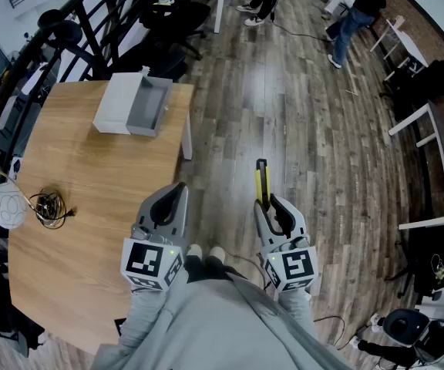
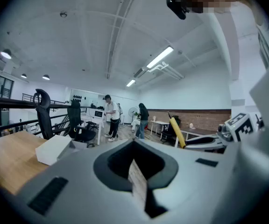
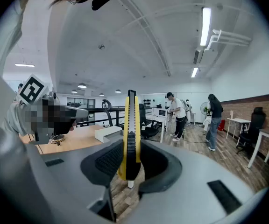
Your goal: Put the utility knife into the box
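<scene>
A yellow and black utility knife sticks forward out of my right gripper, which is shut on its handle end over the wood floor. In the right gripper view the knife stands upright between the jaws of the right gripper. The box, white outside and grey inside, lies open at the far edge of the wooden table; it also shows as the box and the box. My left gripper hovers at the table's near right edge, its jaws together with nothing held.
The wooden table carries a coil of cable and a white round device at its left. A black railing and office chairs stand behind it. People stand far off; white desks line the right.
</scene>
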Demonstrator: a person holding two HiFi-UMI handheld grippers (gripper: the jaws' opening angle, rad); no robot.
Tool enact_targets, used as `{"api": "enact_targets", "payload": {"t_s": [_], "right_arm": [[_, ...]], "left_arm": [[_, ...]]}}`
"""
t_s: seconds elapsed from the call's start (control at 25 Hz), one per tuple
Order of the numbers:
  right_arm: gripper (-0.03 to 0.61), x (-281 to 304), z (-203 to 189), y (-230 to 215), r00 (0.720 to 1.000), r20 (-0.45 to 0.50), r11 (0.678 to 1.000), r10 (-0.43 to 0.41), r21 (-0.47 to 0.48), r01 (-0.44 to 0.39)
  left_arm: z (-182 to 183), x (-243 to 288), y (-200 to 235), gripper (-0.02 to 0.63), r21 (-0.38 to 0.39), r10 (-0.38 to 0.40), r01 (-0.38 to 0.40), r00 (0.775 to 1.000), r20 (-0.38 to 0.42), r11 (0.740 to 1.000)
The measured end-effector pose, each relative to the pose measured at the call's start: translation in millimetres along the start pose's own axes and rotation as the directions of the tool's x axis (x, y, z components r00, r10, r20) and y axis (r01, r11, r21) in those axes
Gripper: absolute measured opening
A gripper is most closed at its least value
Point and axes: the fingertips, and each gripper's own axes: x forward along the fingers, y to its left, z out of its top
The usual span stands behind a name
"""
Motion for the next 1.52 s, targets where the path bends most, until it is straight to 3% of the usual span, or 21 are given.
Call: {"api": "enact_targets", "payload": {"t_s": [0.24,0.52,0.8,1.08,1.52], "right_arm": [[0.126,-6,-2,-23,1.000,0.007,0.999,-0.031,0.014,0.031],[0.126,-6,-5,-31,1.000,-0.010,0.997,0.000,-0.083,-0.001],[0.126,6,-5,-49,1.000,0.021,0.997,-0.010,-0.074,0.011],[0.126,67,-1,-77,1.000,0.000,0.999,-0.024,-0.047,0.024],[0.126,197,40,-112,1.000,-0.016,0.997,-0.025,-0.070,0.024]], "left_arm": [[1,13,-10,0.020,0.001,0.002,-0.003,1.000,0.005,1.000],[2,21,-19,0.020,0.025,0.025,-0.025,1.000,-0.003,0.999],[4,50,-12,0.020,0.032,0.019,-0.019,1.000,-0.005,0.999],[11,107,25,0.020,0.023,0.010,-0.010,1.000,0.006,1.000],[45,222,107,0.019,0.000,-0.027,0.027,0.999,0.035,1.000]]}}
